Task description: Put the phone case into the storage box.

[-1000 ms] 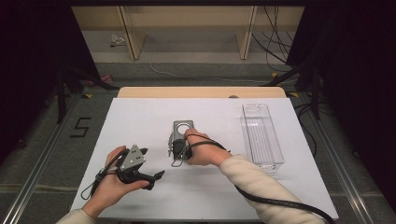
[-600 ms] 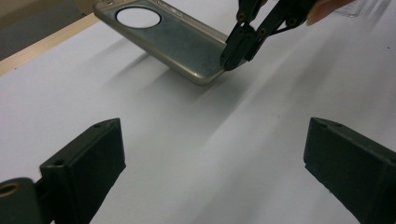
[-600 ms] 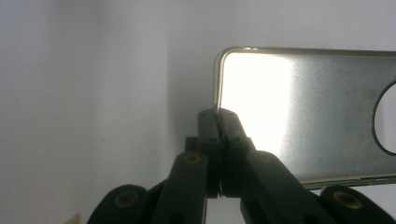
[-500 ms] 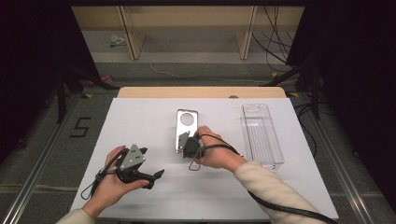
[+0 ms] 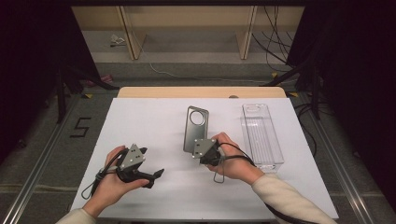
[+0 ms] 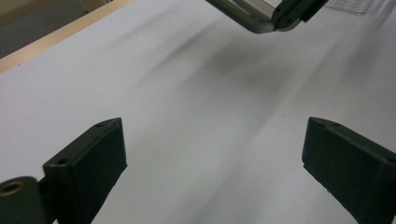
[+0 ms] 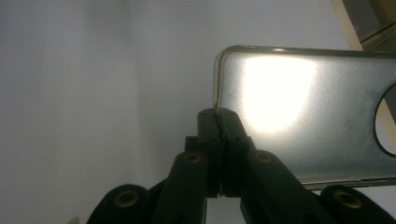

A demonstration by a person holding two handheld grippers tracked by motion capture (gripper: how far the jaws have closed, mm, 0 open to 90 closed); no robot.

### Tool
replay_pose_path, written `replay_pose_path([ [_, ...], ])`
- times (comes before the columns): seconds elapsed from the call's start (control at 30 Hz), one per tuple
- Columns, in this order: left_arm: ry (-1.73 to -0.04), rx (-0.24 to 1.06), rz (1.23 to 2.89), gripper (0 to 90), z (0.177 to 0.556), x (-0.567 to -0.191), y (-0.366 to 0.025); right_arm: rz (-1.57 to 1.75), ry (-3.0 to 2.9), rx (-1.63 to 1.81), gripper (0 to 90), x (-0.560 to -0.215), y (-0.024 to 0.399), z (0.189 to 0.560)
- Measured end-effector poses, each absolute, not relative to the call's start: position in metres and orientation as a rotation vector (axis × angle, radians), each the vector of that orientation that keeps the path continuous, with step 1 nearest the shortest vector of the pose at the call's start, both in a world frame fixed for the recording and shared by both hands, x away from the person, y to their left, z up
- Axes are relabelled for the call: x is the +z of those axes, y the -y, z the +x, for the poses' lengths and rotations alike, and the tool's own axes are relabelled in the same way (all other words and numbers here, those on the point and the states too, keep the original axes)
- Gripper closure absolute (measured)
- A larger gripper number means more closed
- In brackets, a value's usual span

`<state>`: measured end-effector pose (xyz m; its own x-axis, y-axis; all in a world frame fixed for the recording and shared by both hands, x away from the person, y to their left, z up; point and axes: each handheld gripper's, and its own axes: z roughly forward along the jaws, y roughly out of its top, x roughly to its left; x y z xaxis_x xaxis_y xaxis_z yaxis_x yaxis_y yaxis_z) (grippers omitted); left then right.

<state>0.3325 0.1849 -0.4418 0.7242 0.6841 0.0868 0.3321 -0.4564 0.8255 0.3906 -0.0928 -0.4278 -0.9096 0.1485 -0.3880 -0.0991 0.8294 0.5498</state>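
- The right tongs [image 5: 204,150] are closed on the near end of a grey phone case [image 5: 195,129], seen in the right gripper view [image 7: 219,122] pinching its thin rim near a corner. A slip is judged likely, since so little of the edge is caught between the jaws.
- The phone case [image 7: 308,112] is held at the middle of the surface, its end with the round camera opening pointing toward the far edge. Because the grip sits at one end, a swing or twist of the free end is to be expected if the hand is turned quickly.
- The left tongs [image 5: 148,176] are held open and empty above the surface toward its near left corner, jaws wide apart in the left gripper view [image 6: 212,172]. A corner of the case [image 6: 247,16] is seen beyond them; if the case is to be handed over, a mistimed closing could knock it loose instead of catching it.
- A clear plastic tray [image 5: 261,135] lies along the right edge of the surface [image 5: 149,121], near the right hand [image 5: 233,163]. It could be struck and pushed off by the case or the trailing cable during a sideways move.
- A drop onto the surface is judged harmless to the case, though it could slide toward an edge.
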Motion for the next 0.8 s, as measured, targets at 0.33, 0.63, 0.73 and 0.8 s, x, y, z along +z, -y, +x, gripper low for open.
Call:
replay_pose_path([
  [0.33,-0.778,0.525,2.069,6.6,0.333,-0.442,-0.186,0.042,-2.556,0.902,89.7,-0.426,0.109,0.377],
  [0.63,-0.836,0.515,2.024,9.4,0.339,-0.438,-0.186,0.022,-2.557,0.908,89.7,-0.428,0.116,0.366],
  [0.73,-0.864,0.501,1.985,12.4,0.345,-0.431,-0.183,0.025,-2.563,0.904,89.7,-0.429,0.117,0.363],
  [0.8,-0.869,0.481,1.956,13.7,0.349,-0.426,-0.179,0.015,-2.565,0.896,89.7,-0.429,0.117,0.362],
])
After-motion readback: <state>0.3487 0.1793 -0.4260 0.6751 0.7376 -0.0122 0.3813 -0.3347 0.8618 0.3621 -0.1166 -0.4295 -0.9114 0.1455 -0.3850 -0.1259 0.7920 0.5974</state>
